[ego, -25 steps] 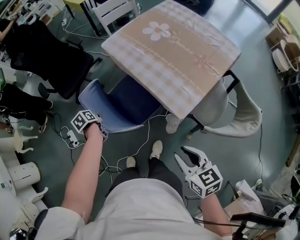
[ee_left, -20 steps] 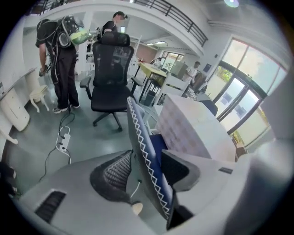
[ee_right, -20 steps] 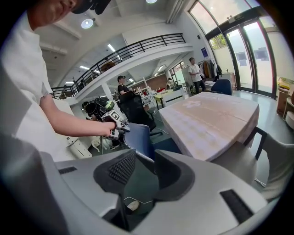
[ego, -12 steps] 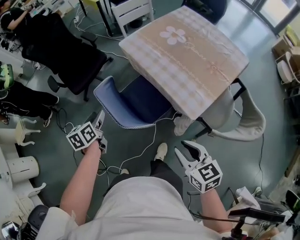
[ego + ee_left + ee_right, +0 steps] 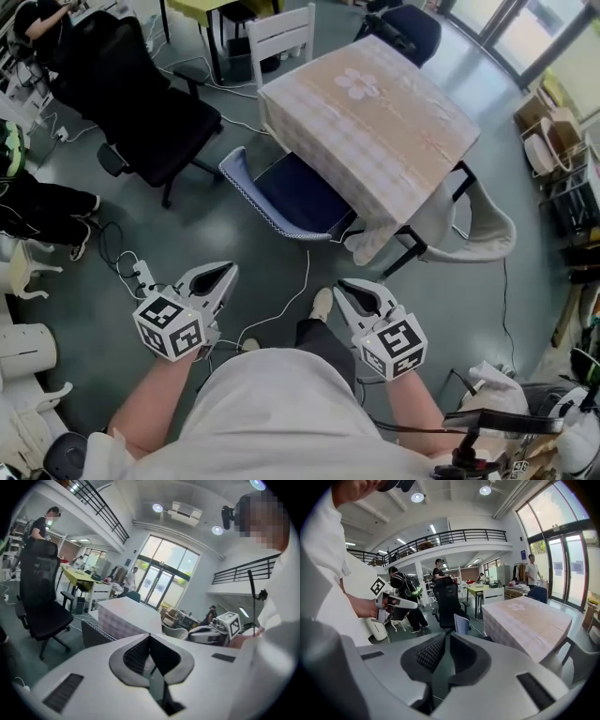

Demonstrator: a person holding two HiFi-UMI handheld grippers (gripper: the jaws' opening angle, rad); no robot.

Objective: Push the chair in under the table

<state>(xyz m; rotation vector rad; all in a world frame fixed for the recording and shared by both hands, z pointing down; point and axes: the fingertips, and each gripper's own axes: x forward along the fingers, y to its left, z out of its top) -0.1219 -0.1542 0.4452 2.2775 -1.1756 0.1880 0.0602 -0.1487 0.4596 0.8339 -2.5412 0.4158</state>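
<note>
The left hand-held gripper (image 5: 225, 275) has its jaws pressed together with nothing between them. It hangs over the floor (image 5: 187, 225), pointing toward 1 o'clock. At 3 o'clock from it, across the person's body, the right hand-held gripper (image 5: 345, 289) is narrowing, its jaws closing to a slim gap with nothing inside. Neither touches the blue chair (image 5: 281, 192), which stands well apart at 12 o'clock from both. The chair's seat reaches partly under the near corner of the tabletop (image 5: 375, 112), and its backrest is out in the open on the 9 o'clock side. The tabletop carries a checked cloth with a flower print. A white cable (image 5: 281, 309) trails across the floor between the grippers. A black office chair (image 5: 141, 112) stands at 10 o'clock from the blue one.
</note>
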